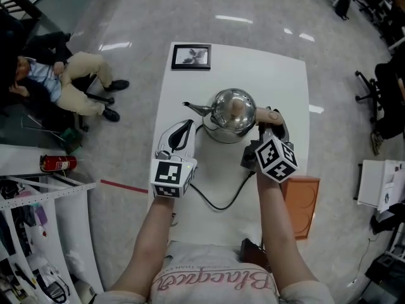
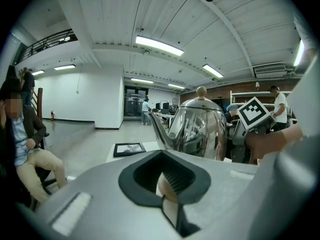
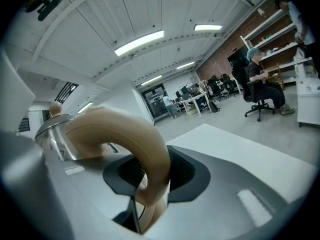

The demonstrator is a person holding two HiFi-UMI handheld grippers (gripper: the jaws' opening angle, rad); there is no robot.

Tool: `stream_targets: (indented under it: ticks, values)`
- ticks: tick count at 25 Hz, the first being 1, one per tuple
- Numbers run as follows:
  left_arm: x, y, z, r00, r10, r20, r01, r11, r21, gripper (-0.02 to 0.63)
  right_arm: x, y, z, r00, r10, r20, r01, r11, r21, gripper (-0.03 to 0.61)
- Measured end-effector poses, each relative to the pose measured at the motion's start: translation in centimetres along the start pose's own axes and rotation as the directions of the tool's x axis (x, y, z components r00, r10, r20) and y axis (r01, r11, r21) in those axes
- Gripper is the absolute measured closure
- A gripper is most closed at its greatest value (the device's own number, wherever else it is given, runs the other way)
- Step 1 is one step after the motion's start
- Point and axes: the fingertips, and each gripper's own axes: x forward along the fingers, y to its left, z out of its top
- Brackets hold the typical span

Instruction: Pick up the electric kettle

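Observation:
A shiny steel electric kettle (image 1: 233,113) stands mid-table with its spout (image 1: 196,109) pointing left and a tan curved handle (image 1: 266,114) on its right. My right gripper (image 1: 271,128) is shut on that handle; in the right gripper view the handle (image 3: 125,134) arches down between the jaws of the right gripper (image 3: 150,184). My left gripper (image 1: 183,126) rests just left of the kettle, below the spout, jaws together with nothing seen in them. From the left gripper (image 2: 165,184) the kettle (image 2: 200,129) stands close ahead, slightly right.
A black framed picture (image 1: 191,56) lies at the far end of the white table (image 1: 285,81). A black cord (image 1: 221,201) loops from the kettle toward me. An orange-brown box (image 1: 302,201) stands at the table's right edge. A person (image 1: 63,75) sits off to the left.

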Motion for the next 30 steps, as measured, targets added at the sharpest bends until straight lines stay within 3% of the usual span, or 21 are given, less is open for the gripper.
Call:
stream_targets:
  ticks: [7, 16, 21, 27, 30]
  values:
    - [-3.0, -2.4, 2.6, 0.999, 0.026, 0.039, -0.026, 1.0, 0.005, 0.612, -4.3, 0.2, 3.5, 1.0, 0.016, 0.004, -0.017, 0.997, 0.074, 0.446]
    - [-8.3, -4.9, 4.6, 0.998, -0.007, 0.066, 0.005, 0.999, 0.031, 0.612, -11.2, 2.5, 4.1, 1.0, 0.007, 0.0, -0.007, 0.999, 0.032, 0.445]
    - [-12.3, -6.6, 6.4, 0.995, -0.035, 0.089, 0.03, 0.998, 0.056, 0.612, -15.3, 4.0, 4.8, 1.0, -0.011, 0.009, 0.011, 0.998, 0.055, 0.445]
    - [-17.2, -7.7, 6.9, 0.992, -0.053, 0.114, 0.057, 0.998, -0.033, 0.612, -20.2, 5.5, 4.5, 0.999, 0.001, 0.041, -0.006, 0.994, 0.107, 0.445]
    - [-19.0, -8.6, 7.4, 0.99, -0.067, 0.122, 0.071, 0.997, -0.029, 0.612, -22.3, 5.8, 4.5, 0.999, -0.003, 0.048, -0.003, 0.993, 0.122, 0.445]
